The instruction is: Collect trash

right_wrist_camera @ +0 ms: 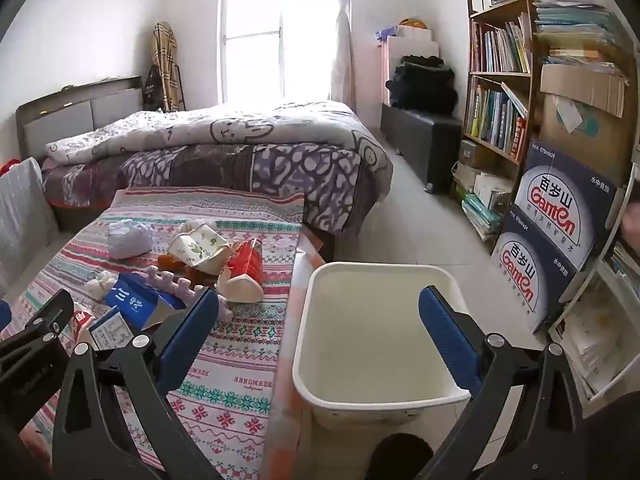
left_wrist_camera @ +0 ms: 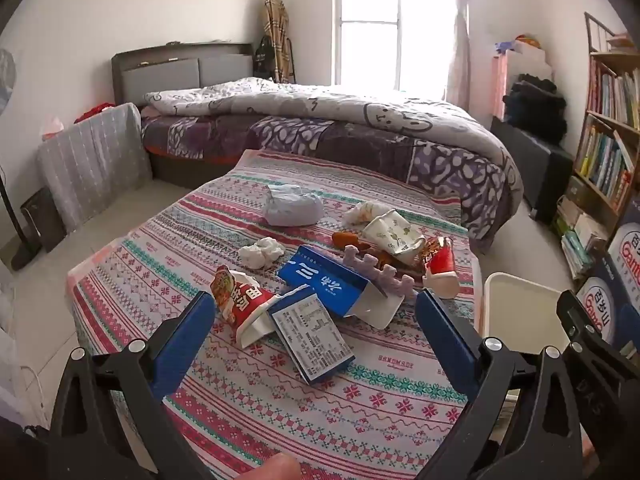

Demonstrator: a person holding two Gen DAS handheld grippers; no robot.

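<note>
A bedroom is showing: a bed (left_wrist_camera: 320,120) under a cartoon-print quilt is lying before a bright window (right_wrist_camera: 280,36), and a bookshelf (right_wrist_camera: 500,92) is standing along the right wall beside stacked cartons (right_wrist_camera: 556,224) reading "Ganten". Nearer, a table (left_wrist_camera: 280,408) is wearing a patterned cloth printed "HANDMADE". A white bin (right_wrist_camera: 380,364) is sitting on the floor just beside the table's right edge. Trash is lying scattered on the cloth: a torn blue box (left_wrist_camera: 324,280), its long axis running from far left toward near right, a red cup (left_wrist_camera: 240,304) on its side, mouth facing near right, and crumpled tissue (left_wrist_camera: 262,252). The left gripper (left_wrist_camera: 312,308) is hovering spread wide over the box, holding nothing; the right gripper (right_wrist_camera: 316,308) is gaping equally wide above the bin, also holding nothing.
</note>
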